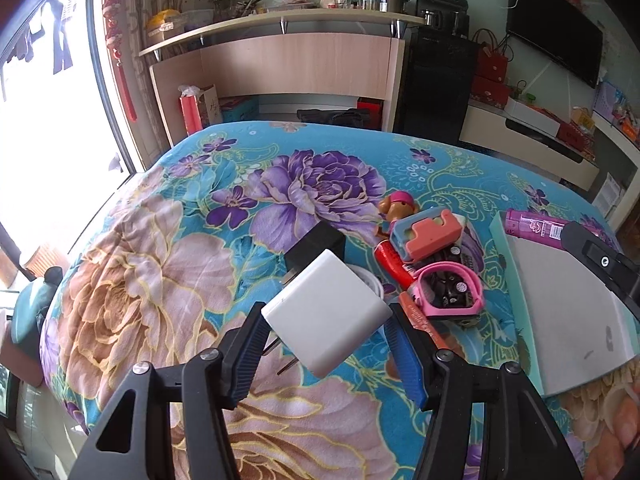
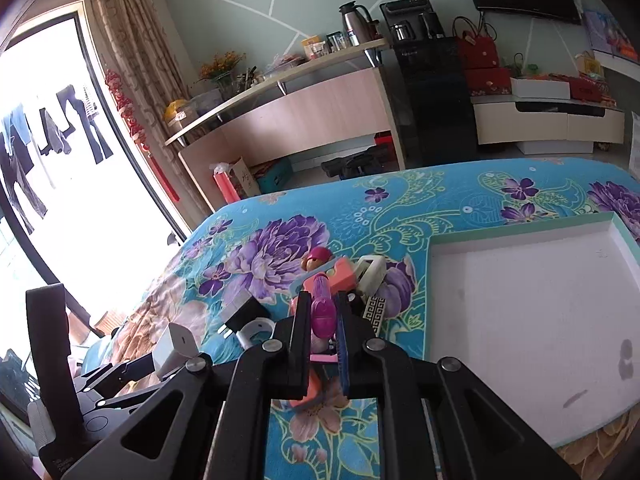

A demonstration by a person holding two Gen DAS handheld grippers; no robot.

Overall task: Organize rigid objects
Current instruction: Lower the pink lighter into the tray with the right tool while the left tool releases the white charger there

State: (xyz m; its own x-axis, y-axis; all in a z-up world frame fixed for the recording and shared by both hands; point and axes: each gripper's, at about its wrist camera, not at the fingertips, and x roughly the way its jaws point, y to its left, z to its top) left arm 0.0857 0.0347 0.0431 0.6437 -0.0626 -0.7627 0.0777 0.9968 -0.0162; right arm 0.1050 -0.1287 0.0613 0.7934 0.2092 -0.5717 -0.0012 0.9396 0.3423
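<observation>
A white plug charger [image 1: 326,308] hangs above the flowered bedspread, and my left gripper [image 1: 327,314] is shut on it with its blue pads on two sides. My right gripper [image 2: 323,301] is shut on a purple lighter [image 2: 322,310], raised above a pile of small objects. That pile holds a toy dog [image 1: 398,204], a blue and orange piece [image 1: 426,234], a red stick [image 1: 394,266] and a pink watch-like item [image 1: 450,290]. A black adapter [image 1: 316,246] lies on the bed beyond the charger. The left gripper and its charger [image 2: 176,346] also show at the right wrist view's lower left.
A shallow white tray [image 2: 520,320] with a green rim lies on the bed right of the pile, with nothing in it. A cream patterned object [image 2: 372,276] lies by the tray's corner. Beyond the bed's far edge stand a wooden shelf unit [image 1: 296,64] and a black cabinet [image 1: 436,80].
</observation>
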